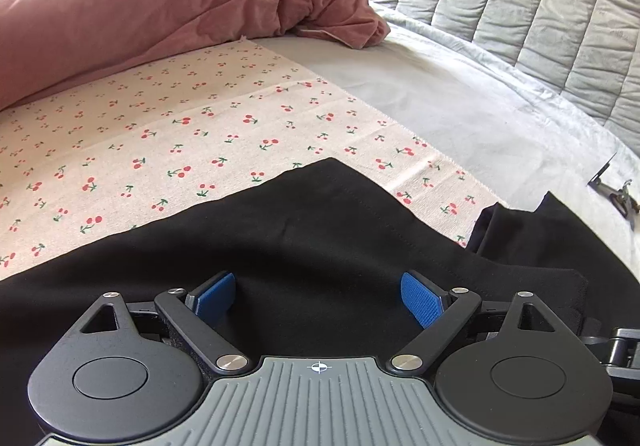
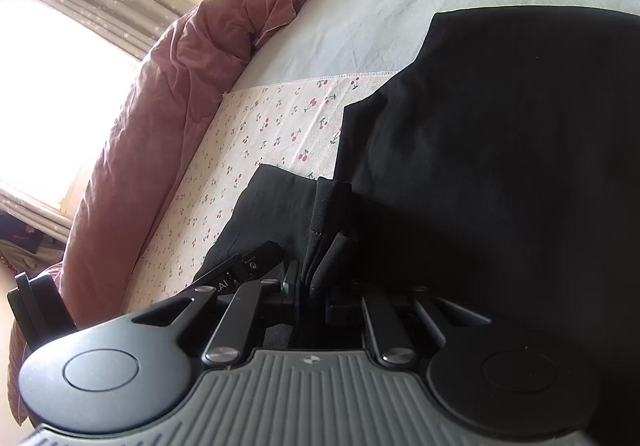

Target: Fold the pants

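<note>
Black fabric fills the near field of both views: the pants lie directly under and ahead of the left hand-held gripper, whose blue pads stand wide apart with nothing between them, hovering just over the cloth. The right hand-held gripper is clamped on a bunched edge of the pants, probably so that edge can be lifted and carried over for a fold. From the left hand-held gripper, the garment's long axis seems to run left to right, one corner pointing away ahead. Beyond it lies a cherry-print cloth on the bed, likely a clean folding area, then a pink duvet farthest off.
</note>
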`<state>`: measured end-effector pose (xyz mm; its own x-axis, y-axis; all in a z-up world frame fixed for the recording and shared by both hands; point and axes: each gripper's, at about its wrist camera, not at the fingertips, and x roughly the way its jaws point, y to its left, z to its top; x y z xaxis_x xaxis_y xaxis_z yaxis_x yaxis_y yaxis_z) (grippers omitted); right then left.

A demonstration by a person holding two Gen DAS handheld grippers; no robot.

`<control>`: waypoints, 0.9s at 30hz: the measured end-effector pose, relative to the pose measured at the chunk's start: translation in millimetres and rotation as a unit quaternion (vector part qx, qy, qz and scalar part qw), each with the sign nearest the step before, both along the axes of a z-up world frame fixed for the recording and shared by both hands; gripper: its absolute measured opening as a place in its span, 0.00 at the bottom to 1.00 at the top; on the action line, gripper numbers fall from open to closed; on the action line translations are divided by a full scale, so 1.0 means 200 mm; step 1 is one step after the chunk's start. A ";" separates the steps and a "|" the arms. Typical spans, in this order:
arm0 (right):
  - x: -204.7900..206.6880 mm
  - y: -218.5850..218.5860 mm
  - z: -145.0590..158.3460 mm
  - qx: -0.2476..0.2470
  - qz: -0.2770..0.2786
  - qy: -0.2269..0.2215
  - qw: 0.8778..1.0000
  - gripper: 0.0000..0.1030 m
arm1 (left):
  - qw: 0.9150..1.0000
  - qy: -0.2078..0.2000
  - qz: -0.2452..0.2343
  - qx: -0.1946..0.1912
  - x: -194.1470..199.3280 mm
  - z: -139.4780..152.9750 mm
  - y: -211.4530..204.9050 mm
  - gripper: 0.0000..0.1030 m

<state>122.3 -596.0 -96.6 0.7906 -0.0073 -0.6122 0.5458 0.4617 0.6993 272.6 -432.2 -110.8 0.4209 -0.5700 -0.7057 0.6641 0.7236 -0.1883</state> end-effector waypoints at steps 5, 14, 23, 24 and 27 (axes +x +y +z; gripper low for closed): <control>-0.01 0.01 0.00 -0.002 -0.001 0.000 1.000 0.03 | 0.997 0.039 0.043 -0.056 0.07 0.10 0.22 0.87; 0.00 0.03 0.02 -0.029 -0.002 0.012 0.999 0.00 | 0.977 0.089 0.097 -0.169 0.07 -0.05 0.86 0.89; 0.03 0.15 0.15 -0.113 0.012 0.004 0.994 0.00 | 0.976 0.103 0.133 -0.140 -0.02 0.18 1.11 0.88; 0.04 0.17 0.17 -0.127 0.015 0.004 0.992 0.00 | 0.980 0.083 0.143 -0.111 -0.02 0.23 1.21 0.88; 0.04 0.20 0.22 -0.144 0.007 0.003 0.990 0.00 | 0.980 0.064 0.184 -0.050 0.02 0.35 1.52 0.88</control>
<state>130.4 -555.9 -53.5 0.7883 -0.1712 -0.5910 0.5416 0.6489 0.5344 276.6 -128.9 -40.9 0.5233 -0.4649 -0.7141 0.3278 0.8834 -0.3349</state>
